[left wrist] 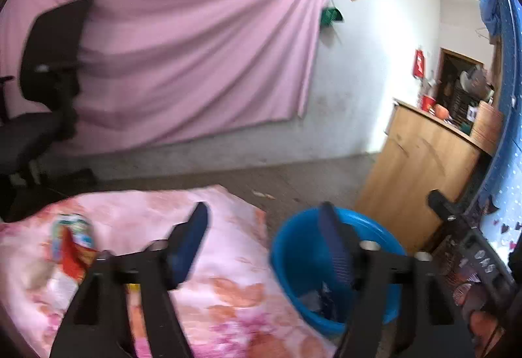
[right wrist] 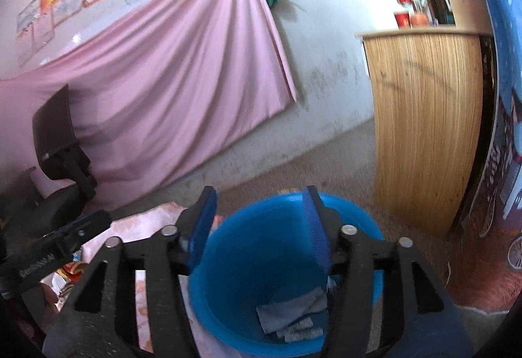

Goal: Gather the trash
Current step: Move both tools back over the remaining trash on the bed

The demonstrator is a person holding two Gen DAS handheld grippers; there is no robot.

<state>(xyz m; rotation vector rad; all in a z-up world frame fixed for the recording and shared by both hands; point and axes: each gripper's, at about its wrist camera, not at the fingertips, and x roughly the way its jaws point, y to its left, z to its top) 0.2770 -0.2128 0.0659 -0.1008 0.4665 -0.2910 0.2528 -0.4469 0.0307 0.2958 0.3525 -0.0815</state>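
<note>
Nearest, the right gripper (right wrist: 259,221) hangs over the blue bucket (right wrist: 228,309), jaws spread wide with nothing between them; grey scraps of trash (right wrist: 290,312) lie at the bucket's bottom. The left gripper (left wrist: 264,234) is likewise wide open and empty, straddling the edge of the pink floral cloth (left wrist: 228,292) and the bucket rim. Only the left wrist view shows a colourful wrapper (left wrist: 73,244) still lying on that cloth (blurred, print unreadable). Beyond stand a wooden cabinet (right wrist: 424,129) to the right and a black office chair (left wrist: 45,64) to the left, then a pink sheet (left wrist: 195,48) hung on the wall.
</note>
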